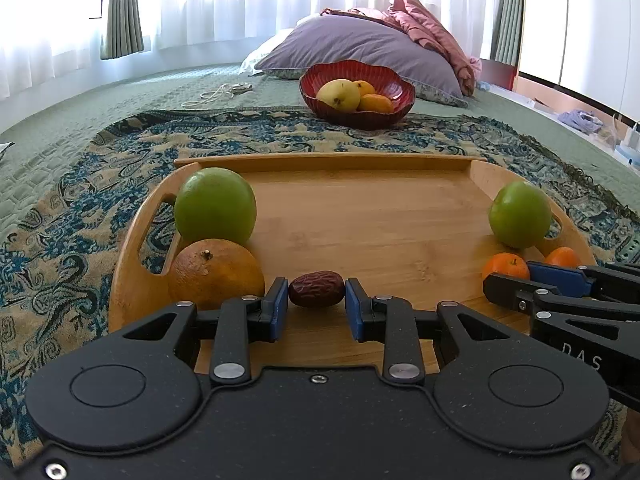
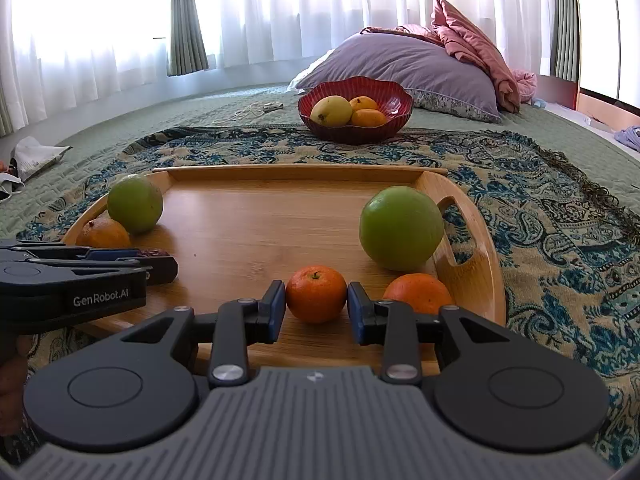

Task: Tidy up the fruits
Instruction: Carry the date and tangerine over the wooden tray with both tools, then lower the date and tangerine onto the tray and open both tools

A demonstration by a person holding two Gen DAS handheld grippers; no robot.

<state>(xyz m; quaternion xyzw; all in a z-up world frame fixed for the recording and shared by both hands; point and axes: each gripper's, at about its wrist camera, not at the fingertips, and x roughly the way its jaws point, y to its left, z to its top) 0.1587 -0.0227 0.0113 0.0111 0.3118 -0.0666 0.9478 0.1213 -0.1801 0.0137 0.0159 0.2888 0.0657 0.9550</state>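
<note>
On the wooden tray [image 1: 360,216] my left gripper [image 1: 316,300] is shut on a dark red date [image 1: 317,289] near the front edge. Just left of it lie a large orange [image 1: 216,272] and a green apple [image 1: 216,206]. In the right wrist view my right gripper [image 2: 316,300] is shut on a small mandarin [image 2: 316,294] on the tray [image 2: 260,220]. A second mandarin [image 2: 418,292] and a green apple [image 2: 401,228] sit to its right. A red bowl [image 1: 360,114] beyond the tray holds a yellow pear and two orange fruits.
The tray rests on a blue patterned throw [image 1: 80,272] over a green bedspread. Behind the red bowl [image 2: 356,128] lie a purple pillow [image 1: 360,44] and pink bedding. A white cable [image 1: 208,96] lies far left. The tray's middle has bare wood.
</note>
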